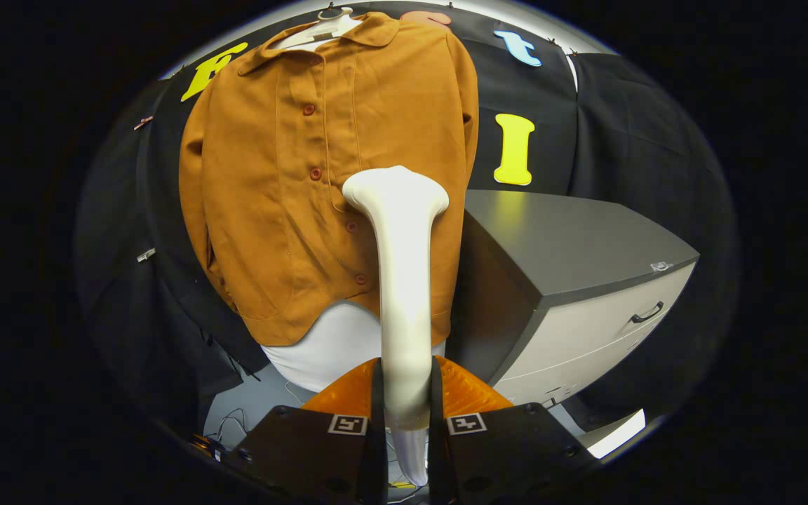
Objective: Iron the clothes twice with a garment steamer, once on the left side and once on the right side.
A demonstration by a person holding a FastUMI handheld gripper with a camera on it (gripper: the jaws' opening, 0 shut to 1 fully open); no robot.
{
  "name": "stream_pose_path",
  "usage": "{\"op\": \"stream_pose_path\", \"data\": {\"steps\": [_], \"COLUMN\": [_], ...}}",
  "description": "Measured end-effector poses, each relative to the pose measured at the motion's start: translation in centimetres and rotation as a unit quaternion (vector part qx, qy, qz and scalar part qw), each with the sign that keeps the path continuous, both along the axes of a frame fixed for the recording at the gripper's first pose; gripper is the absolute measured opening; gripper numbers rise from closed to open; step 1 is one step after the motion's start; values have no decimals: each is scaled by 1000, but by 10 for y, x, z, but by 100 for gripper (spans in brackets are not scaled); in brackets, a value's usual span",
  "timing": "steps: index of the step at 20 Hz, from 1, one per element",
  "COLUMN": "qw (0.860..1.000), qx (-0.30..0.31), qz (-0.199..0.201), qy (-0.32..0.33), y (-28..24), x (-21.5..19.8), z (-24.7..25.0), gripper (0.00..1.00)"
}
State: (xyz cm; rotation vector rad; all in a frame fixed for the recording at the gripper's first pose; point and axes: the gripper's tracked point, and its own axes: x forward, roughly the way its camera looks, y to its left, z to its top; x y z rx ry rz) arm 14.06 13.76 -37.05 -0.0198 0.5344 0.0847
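the garment steamer (404, 280) is clamped between the two fingers of the gripper (405, 403), its head raised ahead of them against the shirt (292, 175). the shirt is hung on a hanger (323, 28) before the booth wall. a cabinet (586, 280) is placed just right of the shirt.

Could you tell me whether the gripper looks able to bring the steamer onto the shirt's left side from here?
Probably yes. The gripper is shut on the steamer, whose head is up at the orange shirt beside the button row, and nothing stands between; the cabinet is off to the other side.
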Motion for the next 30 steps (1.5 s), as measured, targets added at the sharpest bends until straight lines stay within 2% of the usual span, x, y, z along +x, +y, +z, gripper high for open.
{"op": "stream_pose_path", "data": {"steps": [5,10,15,19,23,30], "qw": [999,994,983,971,961,954], "qx": [7,2,-22,-38,-58,-97], "qz": [-9,-15,-11,8,28,50], "qy": [-40,-105,-184,-236,-268,-280], "y": [-3,1,26,65,108,165], "x": [-20,-35,-41,-40,-32,-3], "z": [41,105,174,212,231,223], "gripper": [26,26,26,26,26,26]}}
